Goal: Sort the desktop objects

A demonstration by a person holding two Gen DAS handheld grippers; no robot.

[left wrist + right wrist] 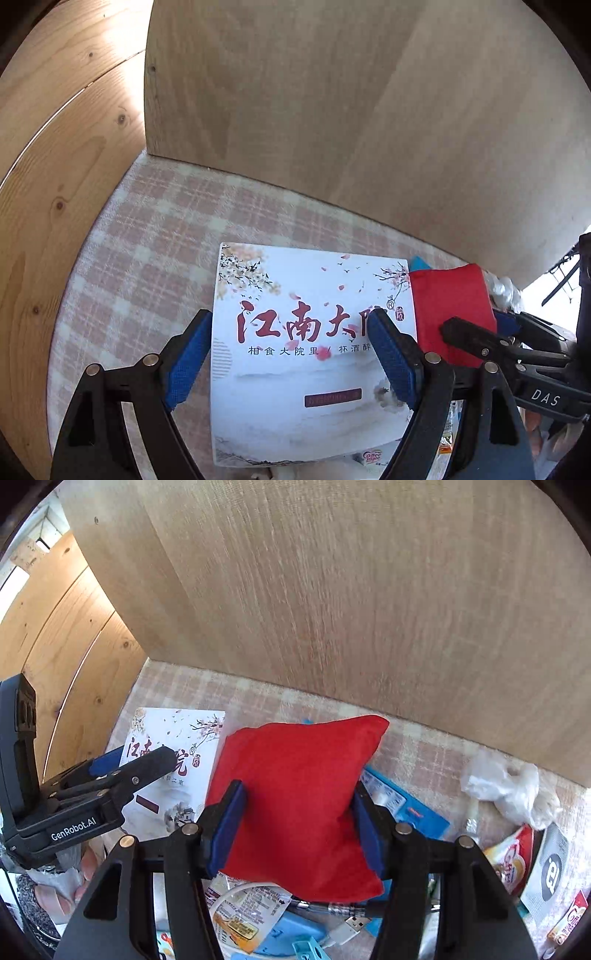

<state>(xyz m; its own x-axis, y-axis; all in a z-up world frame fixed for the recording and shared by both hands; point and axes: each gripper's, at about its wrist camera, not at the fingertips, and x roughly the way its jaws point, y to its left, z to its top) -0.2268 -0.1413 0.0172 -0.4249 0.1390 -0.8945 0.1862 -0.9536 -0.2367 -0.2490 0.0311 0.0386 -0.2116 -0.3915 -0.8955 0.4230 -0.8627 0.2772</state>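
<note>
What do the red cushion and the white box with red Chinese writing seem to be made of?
Red cushion: probably soft matte fabric, like suede or velvet; its corners are plump and it shows no shine.
White box: probably printed card or paper with a slight sheen; its edges are straight and crisp and its face is flat.

**Red beanbag between right gripper's pads, clutter on checked cloth**

Right gripper (299, 823) straddles a red beanbag (303, 797); both blue pads (227, 827) sit against its sides. Left gripper (147, 760) reaches in from the left over a white printed card (173, 738), nothing between its fingers. Card lies just left of the beanbag near the wooden back wall (332, 590). Blue flat case (413, 808) pokes out right of the beanbag. Crumpled clear plastic bag (506, 786) toward the cloth's right edge. USB cable (347, 926) below the beanbag. Checked cloth (221, 690) underneath all.
</note>
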